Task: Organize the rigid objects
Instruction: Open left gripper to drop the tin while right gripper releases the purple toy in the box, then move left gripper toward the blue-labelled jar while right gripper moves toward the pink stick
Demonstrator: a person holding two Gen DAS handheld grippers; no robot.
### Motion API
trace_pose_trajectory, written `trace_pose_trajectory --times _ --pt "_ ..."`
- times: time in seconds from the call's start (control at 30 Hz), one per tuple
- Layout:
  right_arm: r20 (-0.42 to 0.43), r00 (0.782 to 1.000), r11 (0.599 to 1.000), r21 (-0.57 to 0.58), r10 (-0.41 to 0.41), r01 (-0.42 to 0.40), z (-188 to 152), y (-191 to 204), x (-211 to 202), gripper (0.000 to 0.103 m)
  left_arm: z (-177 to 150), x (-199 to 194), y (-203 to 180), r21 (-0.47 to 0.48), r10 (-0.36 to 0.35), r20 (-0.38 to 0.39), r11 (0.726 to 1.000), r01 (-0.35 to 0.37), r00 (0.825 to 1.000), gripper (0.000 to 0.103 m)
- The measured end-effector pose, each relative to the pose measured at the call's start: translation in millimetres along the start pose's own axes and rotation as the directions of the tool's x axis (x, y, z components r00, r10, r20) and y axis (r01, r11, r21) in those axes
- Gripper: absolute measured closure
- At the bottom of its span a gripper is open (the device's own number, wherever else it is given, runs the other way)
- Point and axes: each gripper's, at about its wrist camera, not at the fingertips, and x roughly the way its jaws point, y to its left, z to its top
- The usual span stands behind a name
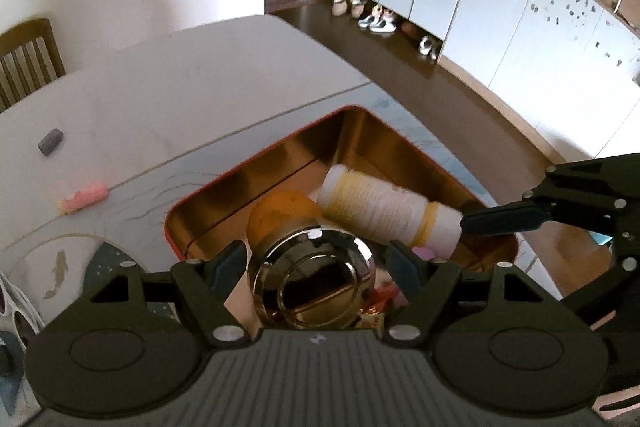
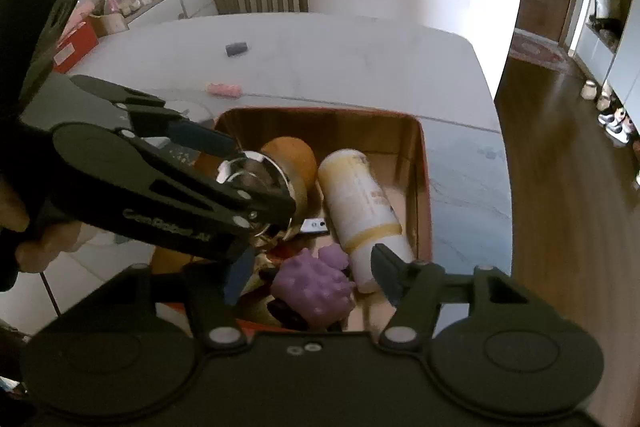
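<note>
Left gripper [image 1: 314, 259] is clamping chrome disc [image 1: 312, 275] over tin [image 1: 280, 147] holding white bottle [image 2: 360, 203], orange ball [image 2: 290, 153], purple toy [image 2: 316, 283]. Right gripper [image 2: 308, 275] is hovering, fingers spread, empty.

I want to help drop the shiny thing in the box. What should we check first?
1. Left gripper holds the shiny round chrome metal piece: ok.
2. Piece is over the gold-lined tin box with red rim: ok.
3. Free spot under it: not ok, the orange ball and white-and-yellow plastic bottle crowd the box.
4. Right gripper out of the way: cannot tell, open over the bumpy purple toy.
5. Box sits flat on the white table: ok.
</note>
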Motion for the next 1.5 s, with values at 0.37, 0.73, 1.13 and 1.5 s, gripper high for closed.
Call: trace_pose_trajectory --times 0.37,0.73,1.13,1.5 --pt "0.069 0.998 1.0 -0.006 0.011 -0.01 7 5 -19 0.023 -5 -49 7 -0.006 0.039 0.098 0.999 -0.038 0.994 0.026" --pt "0.103 0.991 0.996 0.013 0.09 -0.091 11 28 -22 0.014 -29 -92 42 -0.11 0.112 0.139 0.989 -0.097 0.984 0.023" --pt "0.118 0.983 0.99 0.018 0.138 -0.141 31 92 -5 0.0 -75 -126 114 -0.239 0.242 0.174 0.951 -0.197 0.955 0.02" --pt "0.098 0.991 0.994 0.043 0.093 -0.097 62 157 33 0.0 -106 -138 195 -0.256 0.256 0.17 0.944 -0.208 0.952 0.02"
